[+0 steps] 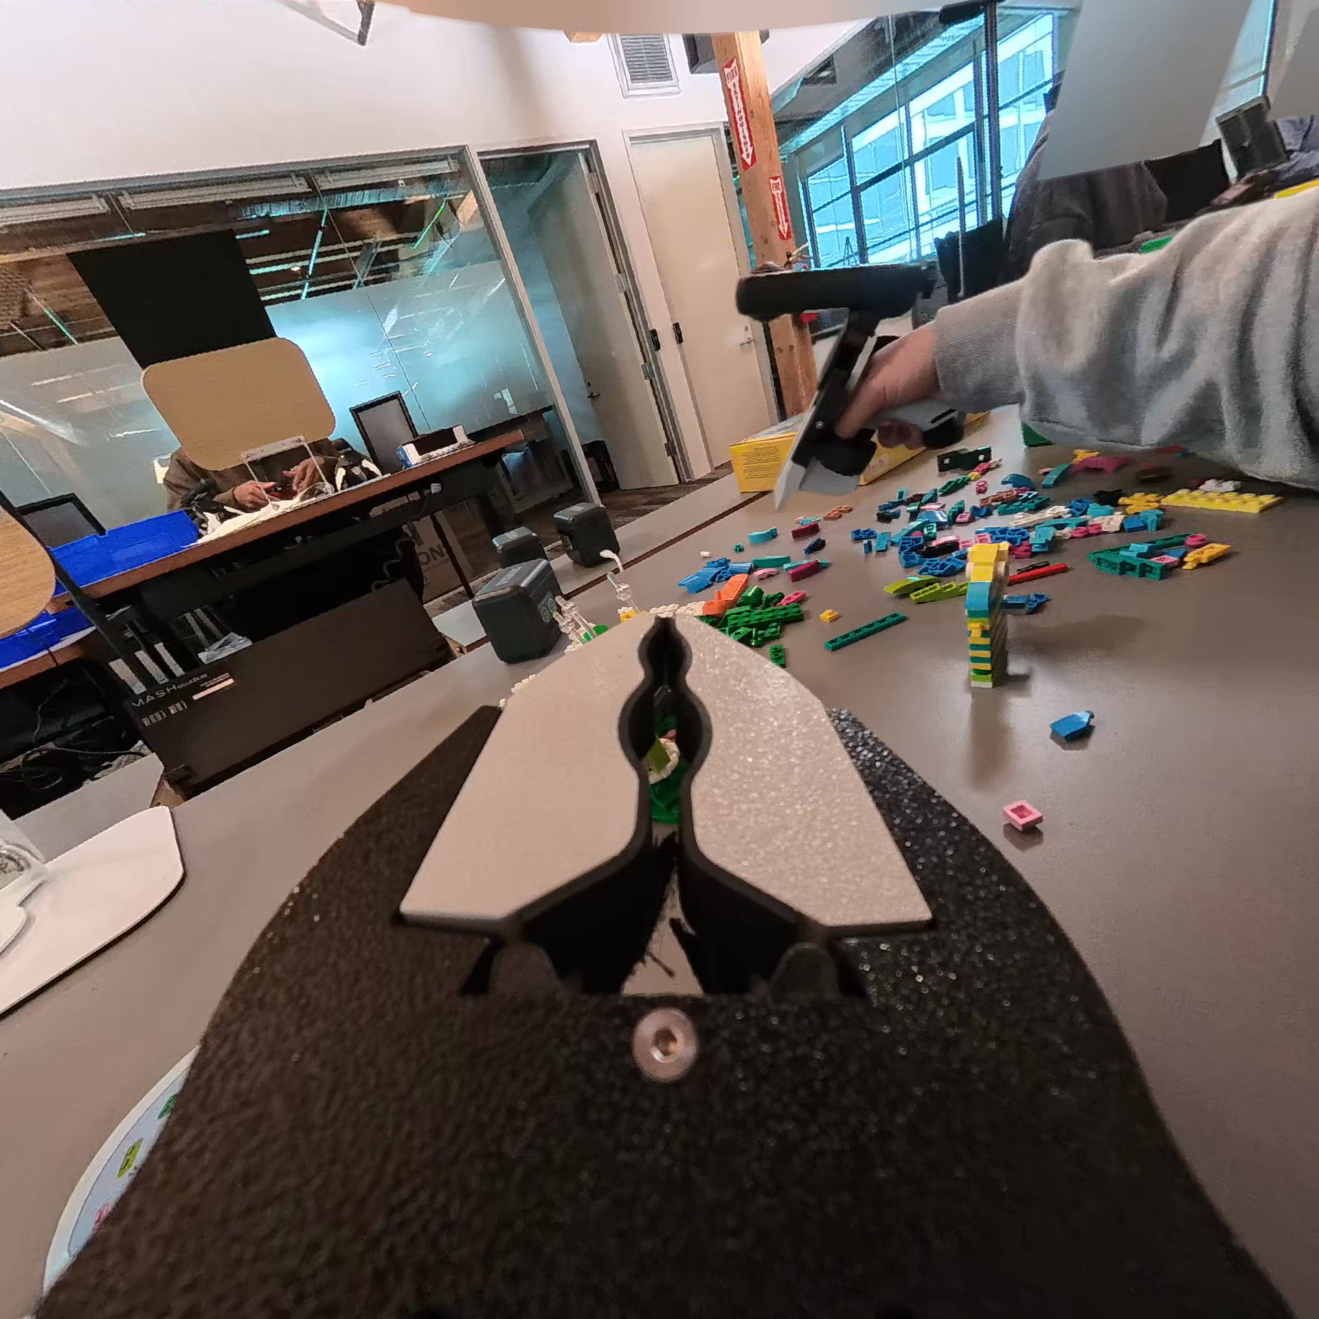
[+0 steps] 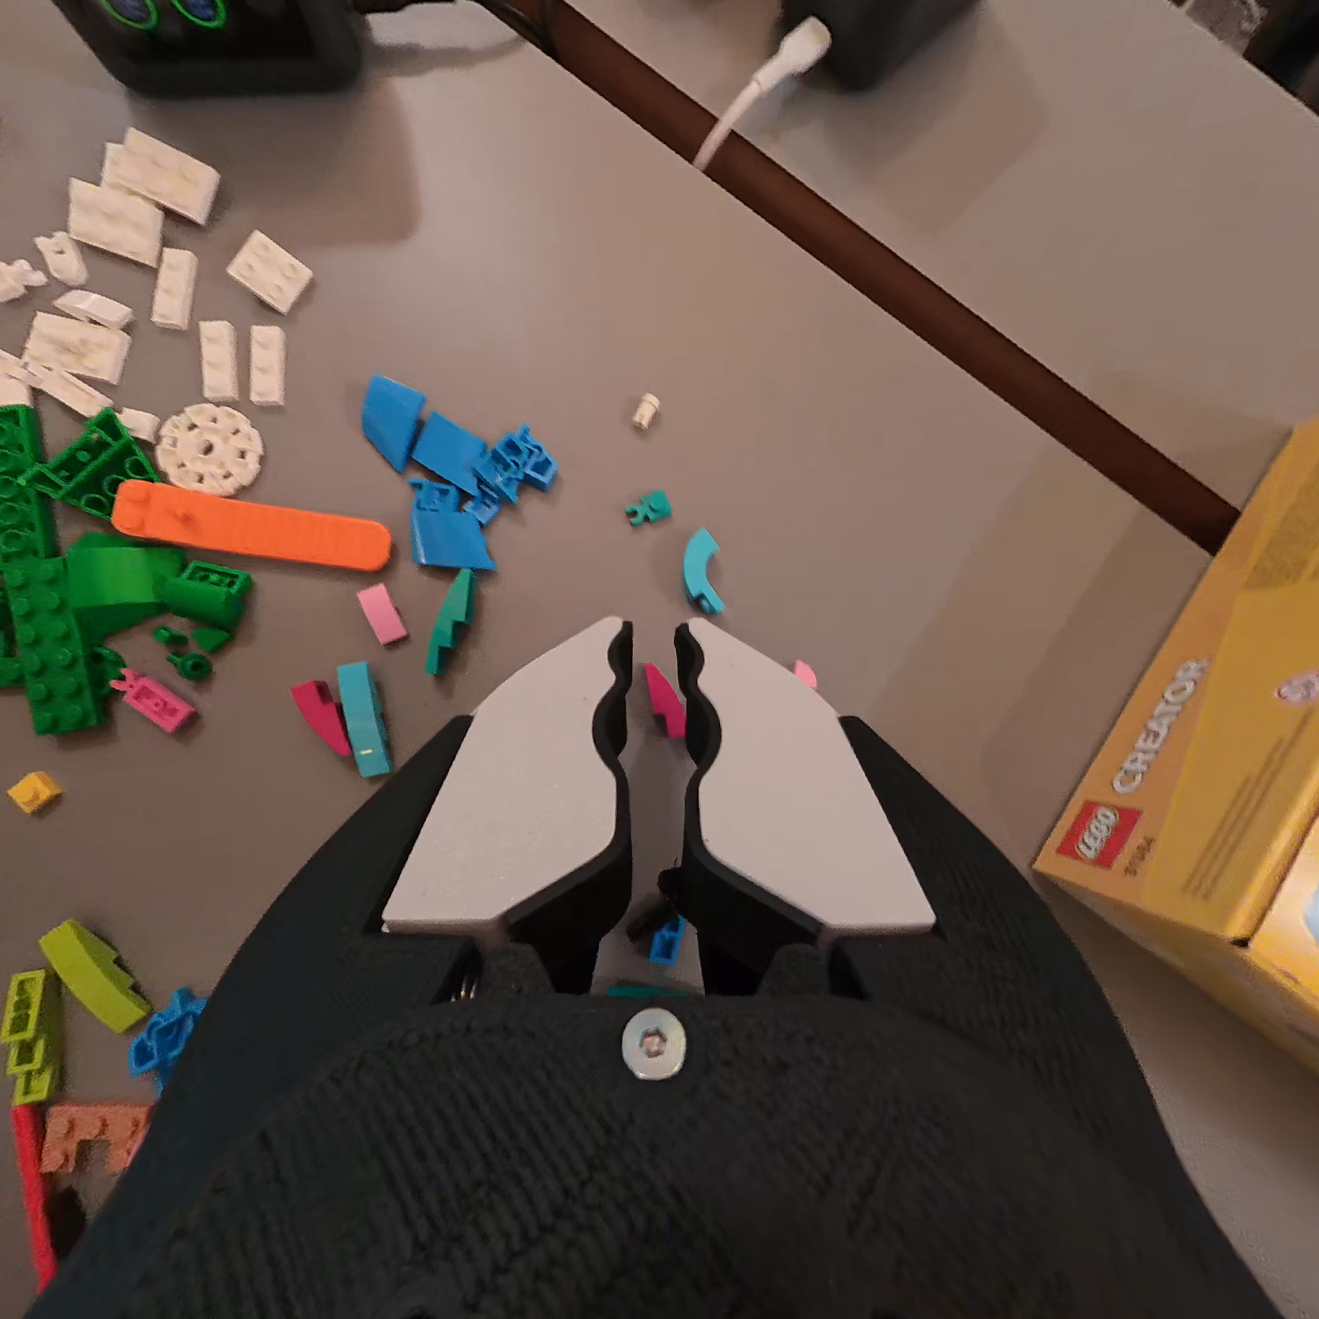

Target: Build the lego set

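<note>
Left gripper [image 1: 667, 628] has its fingers pressed together above green pieces [image 1: 756, 614] on the grey table [image 1: 1178, 821]. Right gripper [image 2: 653, 632] hangs slightly parted over a magenta piece [image 2: 662, 696], beside the closed yellow box [image 2: 1213, 749]; its contents stay hidden.

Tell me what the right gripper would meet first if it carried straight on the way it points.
Most likely the small magenta curved slope piece, seen in the narrow gap of the right gripper, on the grey tabletop. Depth is unclear.
</note>
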